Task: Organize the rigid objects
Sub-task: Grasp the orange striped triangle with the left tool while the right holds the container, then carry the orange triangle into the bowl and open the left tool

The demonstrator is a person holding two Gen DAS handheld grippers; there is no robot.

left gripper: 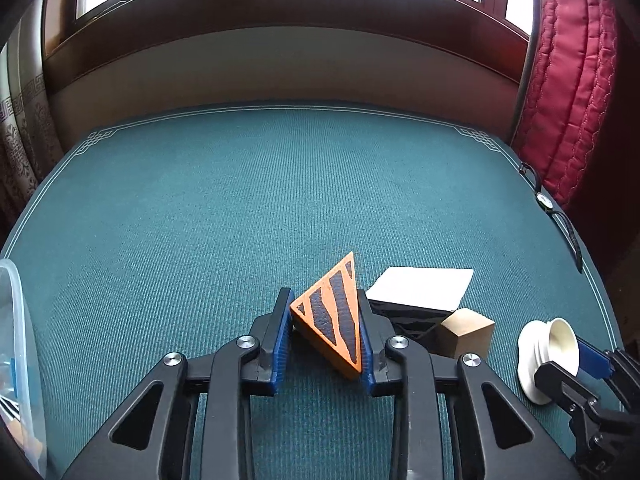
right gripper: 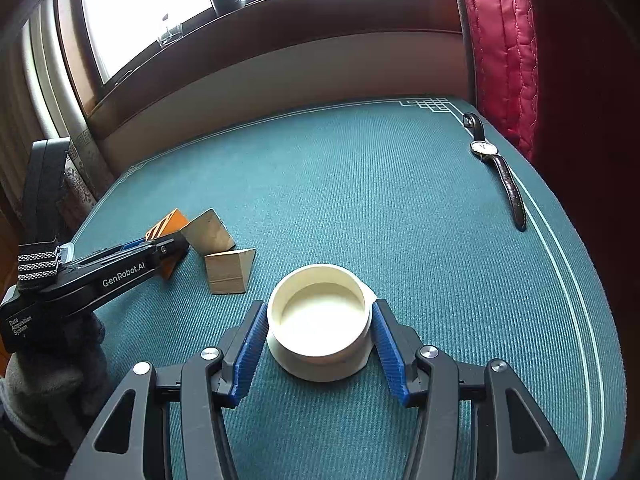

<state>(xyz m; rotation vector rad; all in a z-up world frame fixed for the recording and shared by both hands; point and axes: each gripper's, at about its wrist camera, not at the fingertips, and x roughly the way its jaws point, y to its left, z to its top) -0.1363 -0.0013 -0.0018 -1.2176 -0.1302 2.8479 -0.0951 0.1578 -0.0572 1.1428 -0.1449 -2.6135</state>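
1. The far half of the green surface (left gripper: 280, 184) is left bare from its left edge to its right edge, and free passage is offered there.
2. The near middle is crowded by the orange wedge (left gripper: 332, 316), a white-topped block (left gripper: 420, 288) and a wooden block (left gripper: 466, 332), set close together.
3. To the right of these, room is taken up by a white round container (right gripper: 320, 320), which stands between the pads of the right hand-held gripper (right gripper: 320, 340).
4. The right edge is lined by a wristwatch (right gripper: 496, 160) and hemmed by a red quilted cushion (left gripper: 568, 92).
5. The near-left corner is blocked by a clear plastic box (left gripper: 16, 340).
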